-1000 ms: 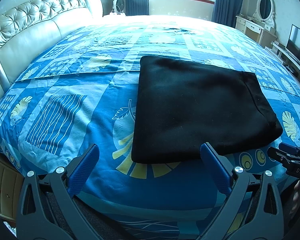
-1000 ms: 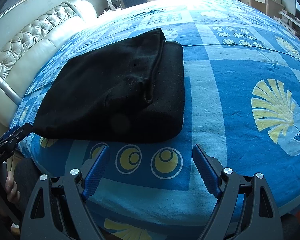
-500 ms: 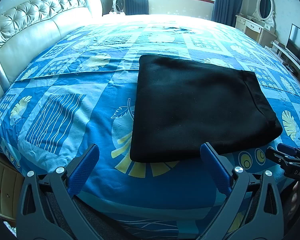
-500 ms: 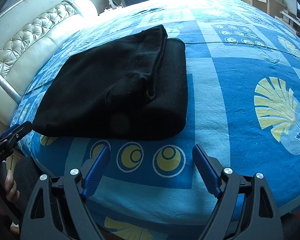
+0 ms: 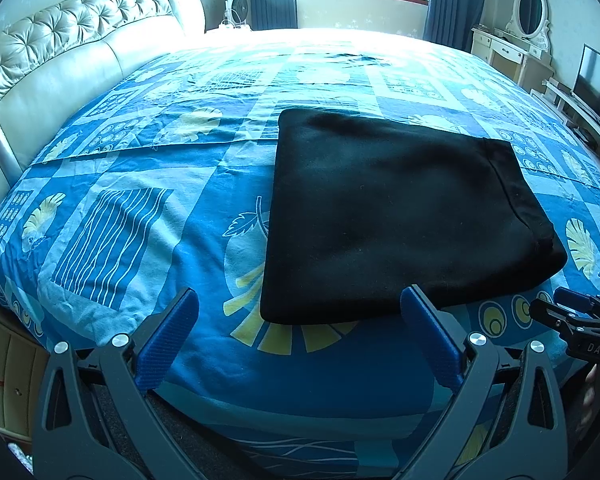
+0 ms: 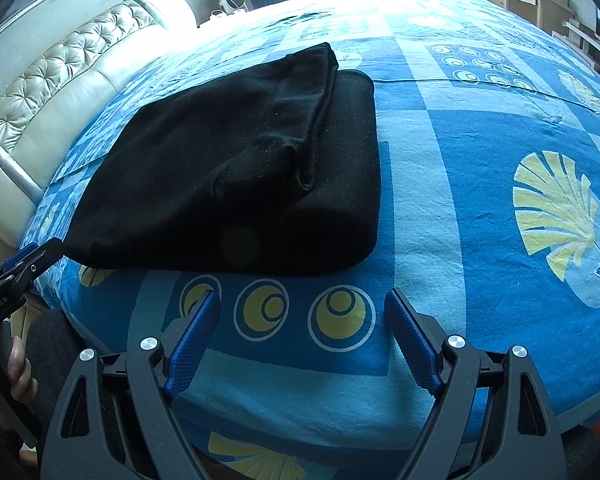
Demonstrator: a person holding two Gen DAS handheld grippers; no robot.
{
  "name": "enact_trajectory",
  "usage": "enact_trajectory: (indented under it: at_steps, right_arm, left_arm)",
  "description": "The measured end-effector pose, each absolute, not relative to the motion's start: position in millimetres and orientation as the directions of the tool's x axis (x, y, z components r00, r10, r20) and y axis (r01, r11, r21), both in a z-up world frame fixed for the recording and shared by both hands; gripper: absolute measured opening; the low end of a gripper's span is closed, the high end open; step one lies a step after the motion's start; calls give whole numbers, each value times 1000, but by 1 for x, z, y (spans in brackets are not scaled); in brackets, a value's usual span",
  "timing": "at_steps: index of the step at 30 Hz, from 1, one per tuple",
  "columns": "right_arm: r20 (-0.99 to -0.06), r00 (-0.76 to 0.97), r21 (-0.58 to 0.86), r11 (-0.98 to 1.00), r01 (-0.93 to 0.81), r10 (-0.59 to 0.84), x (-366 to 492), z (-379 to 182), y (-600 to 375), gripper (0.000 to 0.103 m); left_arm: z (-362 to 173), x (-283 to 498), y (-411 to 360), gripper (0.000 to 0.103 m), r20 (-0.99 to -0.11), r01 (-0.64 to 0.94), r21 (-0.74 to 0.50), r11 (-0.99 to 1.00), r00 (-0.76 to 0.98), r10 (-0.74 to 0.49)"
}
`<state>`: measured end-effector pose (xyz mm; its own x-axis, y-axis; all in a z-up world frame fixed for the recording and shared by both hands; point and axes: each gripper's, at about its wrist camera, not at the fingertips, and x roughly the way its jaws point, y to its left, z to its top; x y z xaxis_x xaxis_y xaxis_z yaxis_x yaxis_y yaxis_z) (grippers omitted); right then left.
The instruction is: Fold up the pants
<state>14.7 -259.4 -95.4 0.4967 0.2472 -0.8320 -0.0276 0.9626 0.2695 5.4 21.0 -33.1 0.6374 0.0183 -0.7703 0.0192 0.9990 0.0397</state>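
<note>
Black pants (image 5: 400, 216) folded flat on bed (image 5: 140, 208); left gripper (image 5: 298, 334), right gripper (image 6: 302, 334) spread apart, empty, probably finished.

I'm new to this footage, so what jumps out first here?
The black pants, folded into a thick rectangle, lie on the blue patterned bedspread near the bed's front edge. Both the left gripper and the right gripper hover open just short of them, holding nothing.

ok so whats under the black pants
The folded black pants lie flat on the blue patterned bedsheet. The sheet directly beneath is covered, so anything there is hidden.
</note>
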Motion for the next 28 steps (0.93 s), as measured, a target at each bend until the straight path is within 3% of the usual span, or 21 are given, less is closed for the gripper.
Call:
enact_trajectory:
  at_steps: [11,16,18,24,28]
  right_arm:
    - [-834,492,268,963,-31,248,15,-97,-258,83]
    - [-833,491,273,961,-39,257,15,-97,-256,84]
    - [-828,495,280,959,-40,263,14,-97,-256,84]
    - [-790,530,336,941,-47,308,14,-75,-264,84]
    - [-742,601,349,937,-31,296,31,-47,-285,87]
  left_arm:
    - [-33,6,19,101,-771,22,49,999,636,23]
    - [-35,11,19,101,-801,-9,122,992,590,104]
    - [-32,11,17,101,-802,28,118,993,593,79]
    - [-6,25,33,101,-735,57,76,995,678,18]
    - [-16,80,71,101,-708,15,141,990,701,90]
